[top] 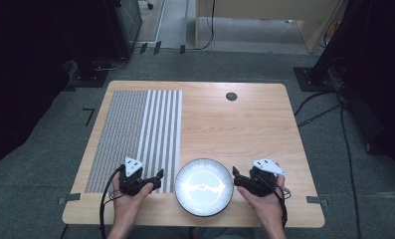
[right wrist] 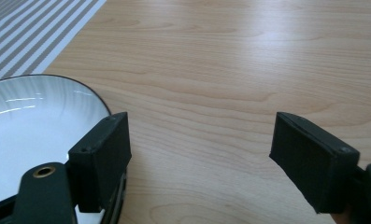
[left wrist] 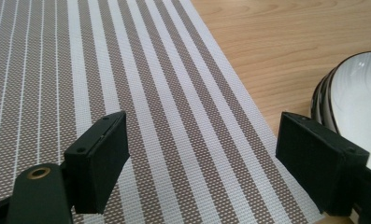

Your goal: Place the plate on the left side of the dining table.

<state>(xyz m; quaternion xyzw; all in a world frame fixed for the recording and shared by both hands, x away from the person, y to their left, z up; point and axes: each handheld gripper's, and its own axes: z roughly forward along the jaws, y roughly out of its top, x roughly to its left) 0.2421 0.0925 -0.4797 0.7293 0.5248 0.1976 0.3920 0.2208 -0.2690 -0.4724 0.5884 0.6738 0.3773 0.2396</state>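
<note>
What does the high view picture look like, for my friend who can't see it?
Two hands hold open tools, the left tool and right tool, either side of a white plate at the near edge of a wooden table. A striped placemat lies on the left.

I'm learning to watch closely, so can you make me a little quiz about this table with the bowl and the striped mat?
1. True or false: the white bowl sits on the striped placemat.
2. Which is nearest the bowl's right side? A) the right gripper B) the left gripper C) the round black grommet
3. Fill in: the left gripper's fingers are spread ____ over the placemat.

Key:
1. False; it sits on the bare wooden table, just beside the mat.
2. A
3. open, holding nothing.
</note>
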